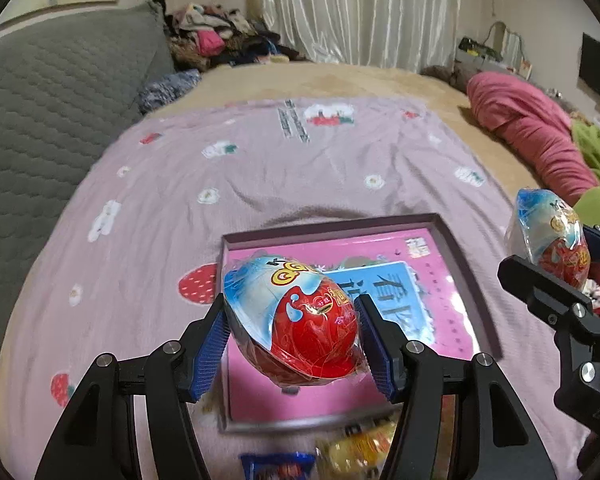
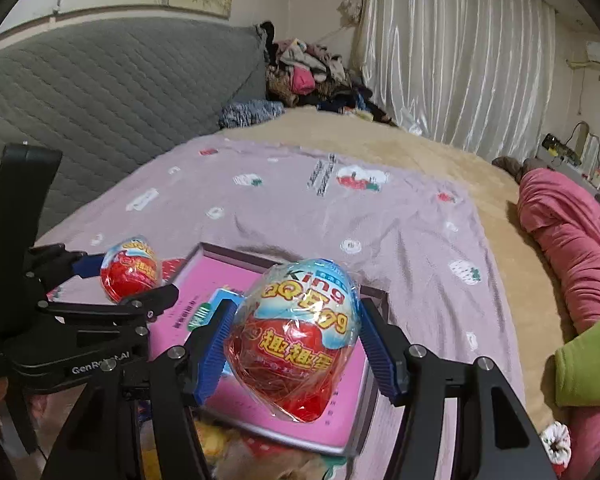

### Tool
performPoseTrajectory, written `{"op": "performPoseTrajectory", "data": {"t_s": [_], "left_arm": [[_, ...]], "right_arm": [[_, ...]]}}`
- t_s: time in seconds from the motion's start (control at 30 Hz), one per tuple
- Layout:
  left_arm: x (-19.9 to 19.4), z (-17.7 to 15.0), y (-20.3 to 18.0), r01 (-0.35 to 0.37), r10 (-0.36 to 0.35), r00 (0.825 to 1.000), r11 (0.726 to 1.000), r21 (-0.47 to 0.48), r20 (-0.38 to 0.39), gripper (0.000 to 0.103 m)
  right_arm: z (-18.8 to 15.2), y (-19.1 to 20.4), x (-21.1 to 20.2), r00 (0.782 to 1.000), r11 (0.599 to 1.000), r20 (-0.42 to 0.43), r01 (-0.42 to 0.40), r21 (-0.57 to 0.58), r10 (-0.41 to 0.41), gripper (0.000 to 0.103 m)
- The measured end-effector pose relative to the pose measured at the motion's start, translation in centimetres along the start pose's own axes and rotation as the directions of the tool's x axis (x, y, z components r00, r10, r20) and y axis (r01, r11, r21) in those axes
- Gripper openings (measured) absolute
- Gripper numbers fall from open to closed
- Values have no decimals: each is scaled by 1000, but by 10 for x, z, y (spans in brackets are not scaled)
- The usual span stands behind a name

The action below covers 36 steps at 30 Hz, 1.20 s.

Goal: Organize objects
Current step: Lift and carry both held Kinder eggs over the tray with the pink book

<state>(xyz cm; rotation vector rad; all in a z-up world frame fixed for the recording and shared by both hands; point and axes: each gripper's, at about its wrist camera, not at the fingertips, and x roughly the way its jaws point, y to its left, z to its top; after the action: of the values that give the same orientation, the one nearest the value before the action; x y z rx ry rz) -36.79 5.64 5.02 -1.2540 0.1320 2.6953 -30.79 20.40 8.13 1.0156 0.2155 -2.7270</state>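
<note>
My left gripper [image 1: 292, 332] is shut on a red and blue toy egg [image 1: 296, 320] and holds it above a shallow box lid [image 1: 466, 268] with a pink printed bottom. My right gripper [image 2: 296, 344] is shut on a second toy egg [image 2: 296, 336] over the same box lid [image 2: 374, 294]. The right gripper with its egg [image 1: 552, 240] shows at the right in the left wrist view. The left gripper with its egg [image 2: 130, 268] shows at the left in the right wrist view. A blue card [image 1: 392, 300] lies inside the box.
The box lies on a lilac strawberry-print sheet [image 1: 260, 184] on a bed. Wrapped snacks [image 1: 356, 446] lie by the box's near edge. A grey quilted headboard [image 1: 52, 92] is on the left. A pink blanket roll [image 1: 532, 128] and green cloth [image 2: 588, 360] lie on the right.
</note>
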Motion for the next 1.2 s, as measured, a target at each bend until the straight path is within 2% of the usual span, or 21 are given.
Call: {"op": "performPoseTrajectory", "data": {"t_s": [0.13, 0.27, 0.37, 0.43, 0.63, 0.7, 0.83, 0.93, 1.07, 1.2], "left_arm": [[40, 9, 7, 15, -17, 998, 999, -33, -62, 64], [69, 14, 15, -28, 25, 998, 998, -47, -64, 64], [88, 15, 17, -38, 34, 998, 997, -64, -61, 64], [98, 17, 12, -44, 41, 998, 998, -43, -57, 64], [133, 17, 8, -56, 54, 996, 998, -19, -73, 64], [142, 17, 6, -81, 82, 994, 997, 15, -66, 64], [153, 18, 6, -92, 93, 993, 996, 11, -66, 64], [160, 19, 3, -64, 63, 995, 998, -6, -82, 64], [166, 18, -4, -87, 88, 992, 996, 18, -87, 64], [167, 17, 1, -114, 116, 990, 993, 30, -81, 64]], "right_arm": [[-1, -19, 43, 998, 999, -57, -16, 39, 18, 61], [-7, -29, 79, 995, 999, -97, -37, 28, 39, 61], [-8, -27, 93, 995, 999, -82, -47, 5, 47, 61], [-7, -27, 101, 993, 997, -87, -73, 16, 74, 61], [-17, -32, 121, 998, 999, -62, -1, 39, 4, 61], [-23, -36, 129, 998, 998, -65, -22, 51, 26, 61], [-25, -41, 148, 995, 999, -94, -13, 51, 17, 61], [-28, -40, 162, 992, 999, -129, 8, 48, -2, 61], [-34, -46, 172, 988, 997, -150, 44, 57, -35, 61], [-36, -54, 180, 984, 995, -175, -4, 102, 21, 61]]}}
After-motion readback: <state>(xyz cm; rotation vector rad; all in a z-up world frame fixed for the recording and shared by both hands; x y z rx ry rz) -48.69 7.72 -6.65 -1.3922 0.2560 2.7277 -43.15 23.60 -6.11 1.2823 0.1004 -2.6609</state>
